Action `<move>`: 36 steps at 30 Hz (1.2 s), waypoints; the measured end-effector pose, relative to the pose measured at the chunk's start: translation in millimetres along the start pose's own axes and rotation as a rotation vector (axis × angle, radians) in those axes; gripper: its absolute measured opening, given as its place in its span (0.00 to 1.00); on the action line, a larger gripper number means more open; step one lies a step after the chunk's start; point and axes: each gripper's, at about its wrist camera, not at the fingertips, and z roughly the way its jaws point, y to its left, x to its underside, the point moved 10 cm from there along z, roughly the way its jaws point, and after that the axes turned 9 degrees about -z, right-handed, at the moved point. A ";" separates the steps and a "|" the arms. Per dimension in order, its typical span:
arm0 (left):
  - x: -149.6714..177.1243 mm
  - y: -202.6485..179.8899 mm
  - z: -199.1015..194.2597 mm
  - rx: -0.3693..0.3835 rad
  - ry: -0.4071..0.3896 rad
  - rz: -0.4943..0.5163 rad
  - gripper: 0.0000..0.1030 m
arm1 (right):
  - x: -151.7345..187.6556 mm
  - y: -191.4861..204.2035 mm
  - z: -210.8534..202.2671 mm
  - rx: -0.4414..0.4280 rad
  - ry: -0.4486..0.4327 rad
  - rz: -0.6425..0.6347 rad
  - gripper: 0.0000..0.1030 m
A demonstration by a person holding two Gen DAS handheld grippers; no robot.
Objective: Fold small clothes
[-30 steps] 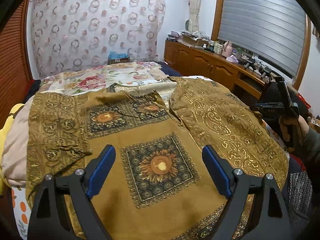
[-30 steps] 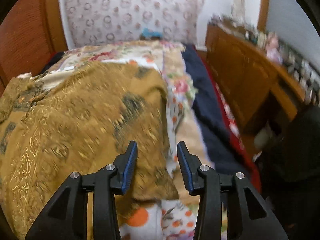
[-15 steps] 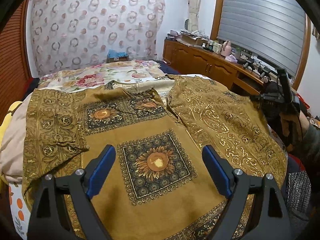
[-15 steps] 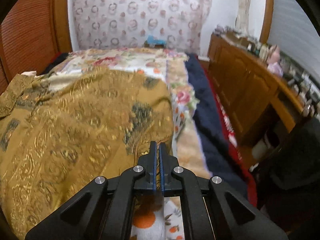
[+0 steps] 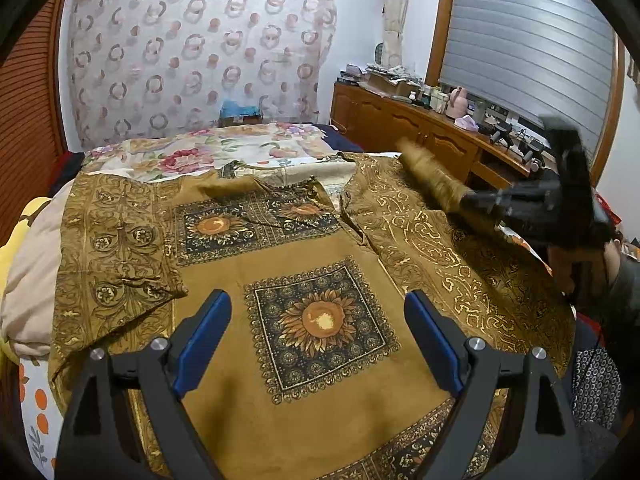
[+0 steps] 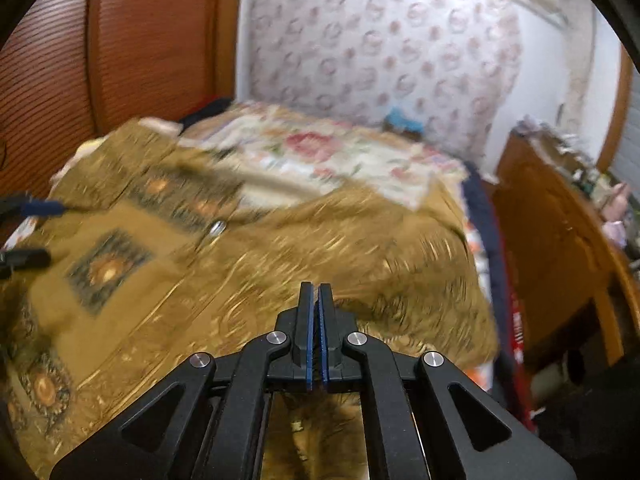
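Left wrist view: left gripper (image 5: 318,340) hovers over the near edge of the bed (image 5: 24,276), jaws spread wide, nothing between the blue pads (image 5: 202,338). Brown patterned shirt (image 5: 304,264) lies spread flat across the bed, sunflower square directly ahead of the pads, one sleeve (image 5: 116,248) flat toward the left edge. Right gripper (image 5: 464,200) shows in this view at the bed's right edge, blurred, with a bunch of the shirt's fabric drawn up off the bed at its tip, hand (image 5: 576,256) below it

Right wrist view: right gripper (image 6: 316,308) jaws closed tight together; brown fabric is visible under the frame behind the pads, so it's pinching the shirt (image 6: 280,248) near the right edge of the bed (image 6: 486,216). Heavy blur here. Left gripper's finger tips (image 6: 40,208) poke in at the far left of that frame

Containers: only a cardboard box (image 5: 392,84) on the wooden cabinet (image 5: 404,124) along the right wall, contents not readable; small bottles and a pink jug (image 5: 458,102) stand beside it

Only left view shows: window shutter (image 5: 528,44), the lifted fabric from outside, the shirt's full layout. Only right view shows: pads pressed together, dark blue bedding (image 6: 486,224) along the right edge. Floral bedspread (image 5: 208,150) at the far edge and the ring-pattern curtain (image 5: 200,52) are in both
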 end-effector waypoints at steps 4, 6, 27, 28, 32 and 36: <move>-1.0 0.5 -2.7 -0.001 -0.007 0.001 0.87 | 14.2 2.3 6.0 -0.003 0.031 0.032 0.18; -2.0 0.1 -3.9 -0.001 -0.013 0.002 0.87 | 15.9 -7.1 -1.1 0.003 0.021 0.054 0.28; 6.5 -6.1 1.2 0.015 0.007 0.003 0.87 | 74.7 -111.9 25.3 0.148 0.175 0.326 0.42; 6.8 -6.5 1.3 0.015 0.008 0.004 0.87 | 76.3 -111.4 27.5 0.143 0.182 0.324 0.42; 7.7 -6.8 2.1 0.014 0.010 0.005 0.87 | 74.0 -109.5 29.1 0.144 0.168 0.311 0.42; 8.5 -5.1 1.5 0.014 0.010 -0.004 0.87 | 67.6 -103.2 33.7 0.114 0.160 0.274 0.17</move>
